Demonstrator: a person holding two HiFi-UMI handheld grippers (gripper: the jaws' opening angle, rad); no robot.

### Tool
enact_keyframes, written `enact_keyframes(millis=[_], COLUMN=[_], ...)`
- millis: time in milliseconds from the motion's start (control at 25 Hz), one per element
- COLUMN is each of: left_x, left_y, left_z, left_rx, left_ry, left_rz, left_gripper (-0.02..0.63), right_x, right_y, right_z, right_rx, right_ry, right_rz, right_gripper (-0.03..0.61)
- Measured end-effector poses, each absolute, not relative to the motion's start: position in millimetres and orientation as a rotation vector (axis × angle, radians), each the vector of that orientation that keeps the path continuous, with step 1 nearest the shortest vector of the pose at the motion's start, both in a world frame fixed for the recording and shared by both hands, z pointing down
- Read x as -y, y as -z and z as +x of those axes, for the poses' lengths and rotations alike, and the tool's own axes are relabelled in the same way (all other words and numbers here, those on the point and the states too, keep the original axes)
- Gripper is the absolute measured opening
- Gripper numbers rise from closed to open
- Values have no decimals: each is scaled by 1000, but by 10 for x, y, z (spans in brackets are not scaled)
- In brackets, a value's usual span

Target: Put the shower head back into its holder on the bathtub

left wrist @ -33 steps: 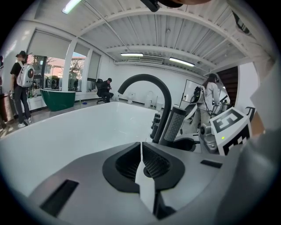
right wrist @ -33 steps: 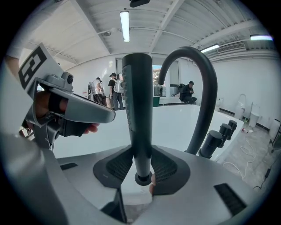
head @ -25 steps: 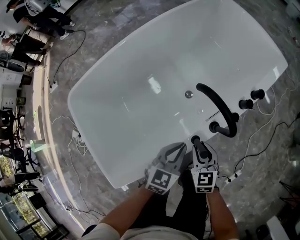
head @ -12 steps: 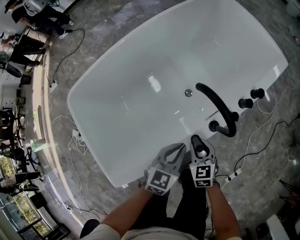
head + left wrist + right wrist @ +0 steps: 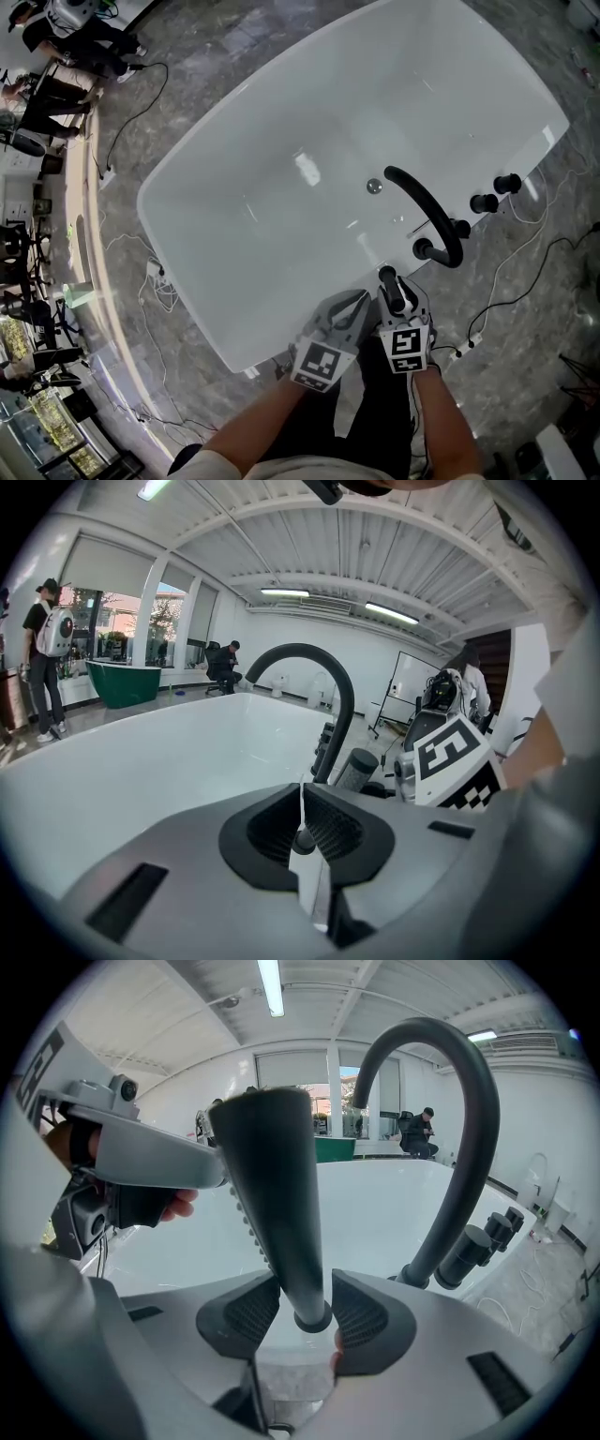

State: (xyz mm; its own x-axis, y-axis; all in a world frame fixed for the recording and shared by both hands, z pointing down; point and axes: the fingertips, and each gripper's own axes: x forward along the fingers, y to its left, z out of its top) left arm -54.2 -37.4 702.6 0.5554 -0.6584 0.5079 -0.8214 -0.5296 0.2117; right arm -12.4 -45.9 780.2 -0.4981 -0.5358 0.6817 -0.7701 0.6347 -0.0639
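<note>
Step in hand: release. The shower head (image 5: 393,289) stands upright at the near rim of the tub (image 5: 164,220), just in front of the black faucet (image 5: 427,202), with its narrow foot down at the rim. It looks seated. The holder itself cannot be made out under the foot, so this is a judgement.

Right gripper (image 5: 397,298): its fingers have just been opening and are now wide. In the right gripper view the shower head (image 5: 277,1194) rises between the fingers (image 5: 361,1321), its collar level with the pads. A thin gap shows on the right side, and the left pad is very close, perhaps brushing. I read no clamp: the gripper is let go, with the head between its fingers.

Left gripper (image 5: 349,307): it sits just left of the right one, over the tub edge. Its own view shows the fingers (image 5: 333,827) closed together on nothing. It plays no part at present.

Next move, as I judge it: draw the right gripper straight back toward the person, fingers kept wide, so neither pad drags the handle out of its seat. The flared top of the head is wider than the foot, so lifting upward would catch it.

Risk: a slight tilt if the left pad rubs on the way out. The two knobs (image 5: 485,202) beyond the faucet are well clear.
</note>
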Motion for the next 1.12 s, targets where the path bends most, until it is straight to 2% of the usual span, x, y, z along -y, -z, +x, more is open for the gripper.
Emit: enact_keyframes(millis=[240,480,800,1120], left_x=[270,136,-56,-61], left_y=[-6843,-6302,-5088,-3980], left_z=[-497,-359,-42,203], left_rx=[1180,1133,1120,1158], left_ry=[-534,-539,-461,-293], left_rz=[2385,2435,2451,2486], left_gripper=[14,14,14,6], right_x=[262,83,41,-93], right_y=[-7557,-6689,-5018,-3800], right_z=[11,164,386,639], right_rx=[2197,2241,2420,2581], right_ry=[-544,-608,-574,-423], right_rz=[1061,1197,1393,1518], right_gripper=[153,149,42,15])
